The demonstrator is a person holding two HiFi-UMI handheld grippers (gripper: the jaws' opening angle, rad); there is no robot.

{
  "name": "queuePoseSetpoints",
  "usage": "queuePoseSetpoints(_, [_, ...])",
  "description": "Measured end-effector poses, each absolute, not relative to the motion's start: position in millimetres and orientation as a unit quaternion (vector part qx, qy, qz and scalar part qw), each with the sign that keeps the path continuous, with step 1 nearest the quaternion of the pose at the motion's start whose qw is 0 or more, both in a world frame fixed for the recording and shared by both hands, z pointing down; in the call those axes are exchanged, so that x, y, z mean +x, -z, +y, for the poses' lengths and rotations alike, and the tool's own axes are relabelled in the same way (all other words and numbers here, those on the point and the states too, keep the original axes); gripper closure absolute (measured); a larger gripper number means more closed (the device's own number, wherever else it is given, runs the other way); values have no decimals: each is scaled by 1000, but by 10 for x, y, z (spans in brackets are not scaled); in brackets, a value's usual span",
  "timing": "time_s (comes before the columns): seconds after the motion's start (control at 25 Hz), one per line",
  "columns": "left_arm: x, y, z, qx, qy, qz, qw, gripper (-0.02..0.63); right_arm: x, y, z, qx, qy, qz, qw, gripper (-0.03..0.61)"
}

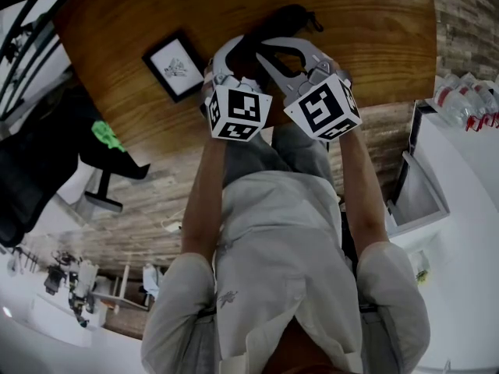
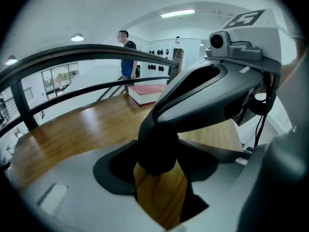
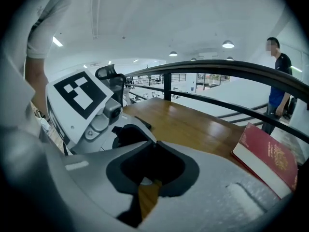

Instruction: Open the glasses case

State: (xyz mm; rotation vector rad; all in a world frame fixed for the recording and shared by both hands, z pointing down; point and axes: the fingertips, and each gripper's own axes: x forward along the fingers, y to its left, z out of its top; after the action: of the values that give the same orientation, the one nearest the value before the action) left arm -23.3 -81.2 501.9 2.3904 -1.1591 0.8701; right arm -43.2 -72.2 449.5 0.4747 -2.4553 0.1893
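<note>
Both bare forearms (image 1: 204, 185) reached forward side by side, each gripper tipped downward, the marker cubes (image 1: 238, 111) almost touching. The left gripper (image 2: 157, 162) had its jaws wide, clamped across the black glasses case (image 1: 277, 23), with wood showing beneath it. The right gripper (image 3: 151, 148) crossed in from the right with its jaws drawn together, tips right against the case (whether they nipped its edge could not be told). Under both lay a glossy wooden table (image 1: 374, 45). Left of the left gripper sat a small black-framed drawing (image 1: 175, 66). Beyond the right gripper, to its right, lay a red book (image 3: 268, 156), its gilt cover print too small to read. Past the table ran a dark railing (image 3: 217, 66) in a white-walled room lit from the ceiling, and a person (image 3: 280, 76) stood beyond it. The cubes bore black-and-white square patterns.
</note>
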Motion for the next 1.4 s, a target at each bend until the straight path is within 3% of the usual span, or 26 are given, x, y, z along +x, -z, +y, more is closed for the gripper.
queuePoseSetpoints(0.08, [-228, -5015, -812, 842, -300, -411, 179, 333, -436, -4484, -724, 180, -63, -928, 319, 574])
queuePoseSetpoints(1.4, [-287, -5037, -679, 843, -279, -410, 207, 334, -184, -4560, -1030, 246, -75, -910, 325, 575])
